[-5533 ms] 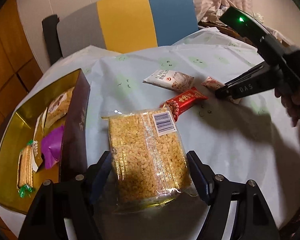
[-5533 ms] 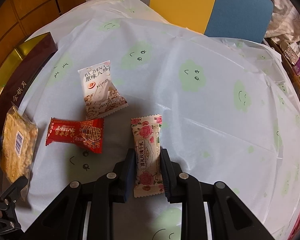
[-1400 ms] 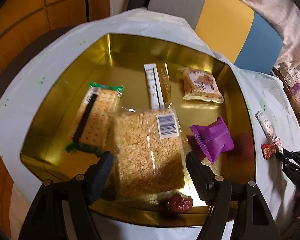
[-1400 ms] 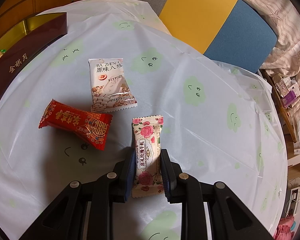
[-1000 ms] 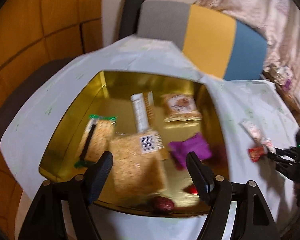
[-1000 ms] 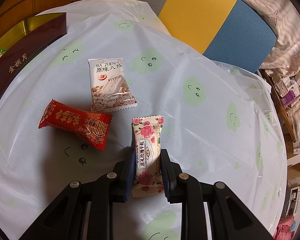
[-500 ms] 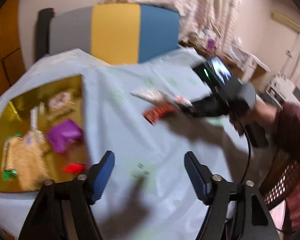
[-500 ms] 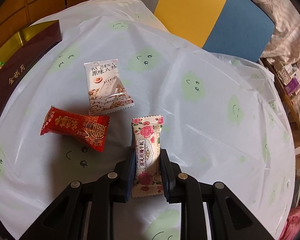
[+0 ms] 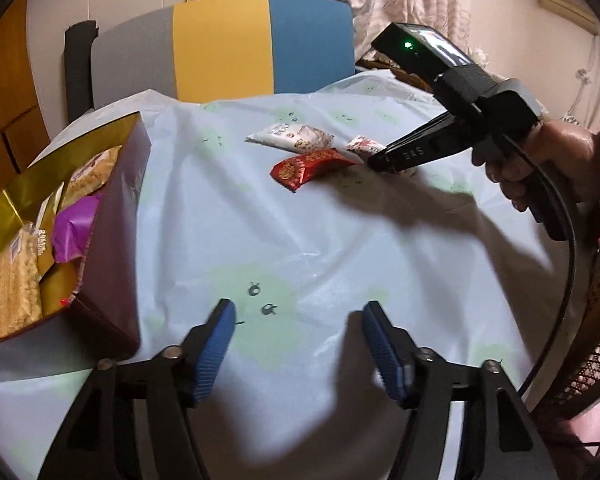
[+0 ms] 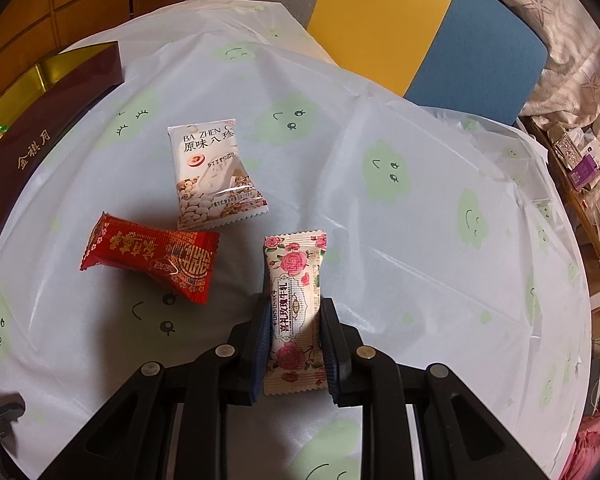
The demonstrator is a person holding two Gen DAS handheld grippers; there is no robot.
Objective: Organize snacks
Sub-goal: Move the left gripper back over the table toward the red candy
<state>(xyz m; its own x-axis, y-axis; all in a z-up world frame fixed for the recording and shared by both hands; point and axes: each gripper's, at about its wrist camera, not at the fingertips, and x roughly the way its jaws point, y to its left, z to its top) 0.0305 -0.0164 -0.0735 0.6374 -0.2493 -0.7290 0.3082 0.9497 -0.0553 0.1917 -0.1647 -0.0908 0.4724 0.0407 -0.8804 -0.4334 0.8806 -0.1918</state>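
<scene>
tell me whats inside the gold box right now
In the gold box, the left wrist view shows a rice-crisp pack, a purple packet and a tan packet. Its near wall and the frame edge hide the rest.

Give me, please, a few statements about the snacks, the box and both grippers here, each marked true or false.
1. The right gripper is shut on the rose-printed packet. True.
2. The left gripper holds the rice cracker pack. False: nothing is between its opening jaws; the pack lies in the gold-lined box.
3. The red packet lies on the tablecloth. True.
4. The white nut packet is in the box. False: it lies on the tablecloth.
</scene>
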